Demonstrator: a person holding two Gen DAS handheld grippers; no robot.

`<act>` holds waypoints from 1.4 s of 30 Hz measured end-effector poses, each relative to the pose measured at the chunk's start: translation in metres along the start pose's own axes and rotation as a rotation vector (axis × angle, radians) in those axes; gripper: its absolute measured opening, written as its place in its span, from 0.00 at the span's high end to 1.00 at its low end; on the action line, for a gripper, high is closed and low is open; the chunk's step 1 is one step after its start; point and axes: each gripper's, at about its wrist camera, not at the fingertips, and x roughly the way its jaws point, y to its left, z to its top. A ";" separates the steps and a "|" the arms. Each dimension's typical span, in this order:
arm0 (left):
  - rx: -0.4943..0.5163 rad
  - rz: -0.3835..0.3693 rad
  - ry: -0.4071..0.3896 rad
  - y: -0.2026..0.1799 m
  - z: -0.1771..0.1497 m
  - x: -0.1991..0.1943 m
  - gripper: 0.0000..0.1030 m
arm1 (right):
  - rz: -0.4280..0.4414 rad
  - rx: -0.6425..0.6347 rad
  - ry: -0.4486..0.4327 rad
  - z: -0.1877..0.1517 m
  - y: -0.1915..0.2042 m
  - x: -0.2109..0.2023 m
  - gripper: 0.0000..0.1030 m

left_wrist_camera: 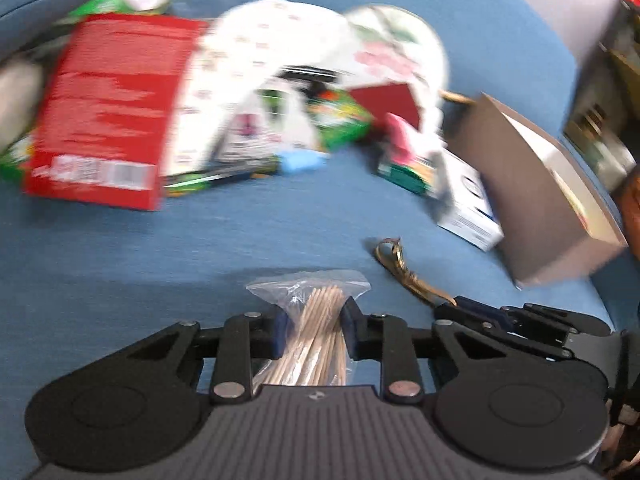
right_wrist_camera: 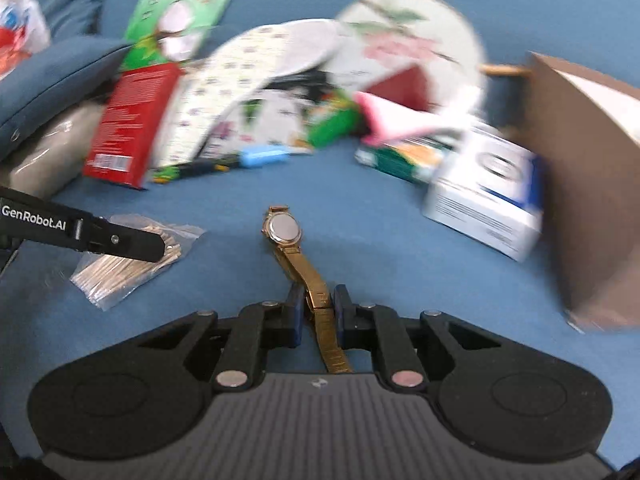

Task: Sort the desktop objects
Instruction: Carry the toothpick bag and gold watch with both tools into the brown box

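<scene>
My left gripper [left_wrist_camera: 314, 322] is shut on a clear bag of wooden sticks [left_wrist_camera: 320, 320], just above the blue surface. In the right wrist view the same bag [right_wrist_camera: 128, 268] lies at the left under the left gripper's fingers [right_wrist_camera: 120, 242]. My right gripper [right_wrist_camera: 316, 312] is shut on the band of a gold wristwatch [right_wrist_camera: 282, 230], whose face points away from me. In the left wrist view the watch [left_wrist_camera: 400, 268] shows to the right of the bag, with the right gripper's fingers [left_wrist_camera: 500, 316] behind it.
A blurred pile lies at the back: a red box [left_wrist_camera: 104, 120], green boxes [right_wrist_camera: 188, 4], white patterned insoles [right_wrist_camera: 240, 76], a round floral fan [right_wrist_camera: 404, 36]. A white and blue box [right_wrist_camera: 484, 200] and a brown cardboard box [right_wrist_camera: 588, 184] stand at the right.
</scene>
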 end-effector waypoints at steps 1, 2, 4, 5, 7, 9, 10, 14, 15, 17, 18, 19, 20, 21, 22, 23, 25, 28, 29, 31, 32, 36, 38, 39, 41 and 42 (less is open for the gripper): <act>0.015 0.006 0.007 -0.007 -0.001 0.002 0.70 | -0.008 0.008 0.000 -0.004 -0.009 -0.006 0.87; 0.033 0.018 0.015 -0.013 -0.002 0.005 0.68 | -0.015 0.011 -0.003 -0.007 -0.014 -0.011 0.86; 0.074 0.045 0.024 -0.025 -0.006 0.008 0.54 | -0.014 0.017 -0.008 -0.013 -0.023 -0.017 0.86; 0.104 0.058 0.023 -0.032 -0.009 0.009 0.51 | -0.007 0.024 -0.013 -0.013 -0.024 -0.017 0.85; 0.149 0.075 0.032 -0.039 -0.011 0.011 0.40 | 0.014 0.025 -0.015 -0.013 -0.025 -0.017 0.83; 0.183 0.087 0.039 -0.041 -0.013 0.013 0.39 | 0.031 0.008 -0.019 -0.011 -0.021 -0.015 0.82; 0.190 0.090 0.040 -0.040 -0.013 0.012 0.43 | 0.041 -0.004 -0.020 -0.011 -0.019 -0.015 0.78; 0.192 0.085 0.036 -0.033 -0.013 0.007 0.64 | 0.077 -0.031 -0.023 -0.007 -0.012 -0.013 0.64; 0.180 0.075 0.039 -0.030 -0.012 0.006 0.65 | 0.080 -0.037 -0.024 -0.005 -0.011 -0.011 0.64; 0.176 0.069 0.035 -0.029 -0.012 0.005 0.65 | 0.084 -0.051 -0.024 -0.001 -0.006 -0.006 0.64; 0.178 0.068 0.033 -0.029 -0.012 0.005 0.63 | 0.089 -0.057 -0.028 0.002 -0.004 -0.002 0.64; 0.181 0.066 0.029 -0.029 -0.013 0.006 0.58 | 0.091 -0.064 -0.030 0.005 -0.002 0.003 0.64; 0.183 0.060 0.025 -0.029 -0.013 0.006 0.57 | 0.088 -0.073 -0.030 0.008 0.000 0.008 0.64; 0.185 0.059 0.022 -0.029 -0.013 0.007 0.57 | 0.084 -0.085 -0.028 0.011 0.002 0.013 0.64; 0.188 0.059 0.021 -0.029 -0.013 0.008 0.60 | 0.084 -0.096 -0.026 0.013 0.004 0.018 0.64; 0.188 0.059 0.021 -0.029 -0.013 0.009 0.61 | 0.089 -0.108 -0.028 0.014 0.005 0.021 0.64; 0.181 0.062 0.022 -0.027 -0.011 0.010 0.67 | 0.095 -0.121 -0.027 0.017 0.007 0.026 0.66; 0.160 0.070 0.025 -0.026 -0.009 0.009 0.74 | 0.105 -0.100 -0.018 0.020 0.004 0.025 0.74; 0.155 0.073 0.024 -0.027 -0.008 0.007 0.75 | 0.104 -0.088 -0.015 0.020 0.003 0.023 0.74; 0.145 0.071 0.020 -0.029 -0.007 0.002 0.77 | 0.097 -0.083 -0.024 0.019 0.003 0.017 0.74; 0.143 0.068 0.013 -0.031 -0.006 -0.001 0.77 | 0.103 -0.084 -0.036 0.018 0.003 0.012 0.74; 0.147 0.049 -0.034 -0.045 0.004 -0.020 0.78 | 0.110 -0.065 -0.090 0.023 -0.002 -0.012 0.74; 0.157 0.039 -0.061 -0.054 0.011 -0.029 0.78 | 0.113 -0.051 -0.124 0.027 -0.007 -0.026 0.74; 0.164 0.032 -0.075 -0.060 0.015 -0.034 0.78 | 0.116 -0.043 -0.142 0.028 -0.009 -0.033 0.74; 0.175 0.009 -0.100 -0.072 0.024 -0.041 0.78 | 0.119 -0.028 -0.176 0.033 -0.016 -0.049 0.74; 0.181 -0.004 -0.110 -0.079 0.028 -0.044 0.78 | 0.119 -0.024 -0.192 0.036 -0.020 -0.057 0.74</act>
